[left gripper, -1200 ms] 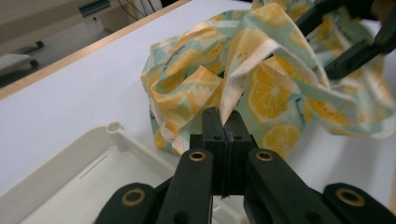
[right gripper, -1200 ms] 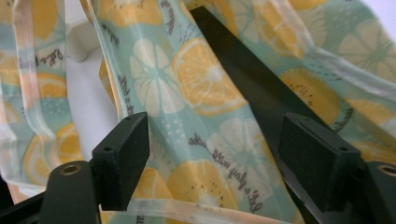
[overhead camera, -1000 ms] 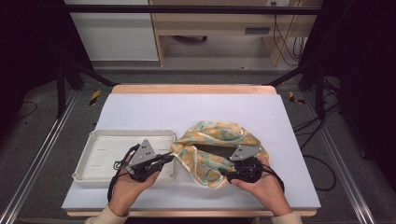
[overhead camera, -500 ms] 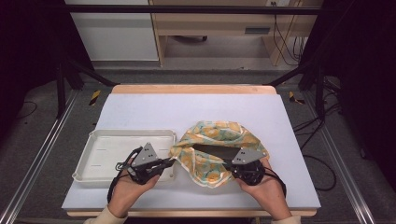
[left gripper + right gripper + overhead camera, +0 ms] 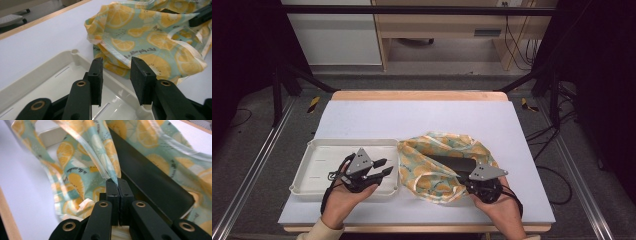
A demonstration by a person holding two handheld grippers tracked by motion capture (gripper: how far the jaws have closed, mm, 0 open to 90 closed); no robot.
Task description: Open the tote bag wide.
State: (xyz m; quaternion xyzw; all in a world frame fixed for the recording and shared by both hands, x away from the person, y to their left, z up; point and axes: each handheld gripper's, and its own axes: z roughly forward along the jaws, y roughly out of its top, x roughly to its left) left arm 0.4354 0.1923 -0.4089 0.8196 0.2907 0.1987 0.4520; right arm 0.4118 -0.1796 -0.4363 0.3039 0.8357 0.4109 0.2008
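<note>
One white plastic tray (image 5: 319,165) lies beside one lemon-print cloth bag (image 5: 432,172) on the table. The right gripper (image 5: 117,185) pinches the bag's rim; the left gripper (image 5: 115,75), jaws just parted and empty, hovers over the tray. One black flat object (image 5: 150,180) sits inside the bag.

Print on the fabric bag (image 5: 150,35): short lines of dark cursive script sit among the lemon slices; one shows upside down in the left gripper view, just above the jaws, too small and curled to read for certain.
Same script, right gripper view: another dark line on the bag's left fold, blurred, not readable.
Tray (image 5: 37,77): no lettering to be read.
Black flat thing inside the bag (image 5: 155,182): plain, no legible mark.
</note>
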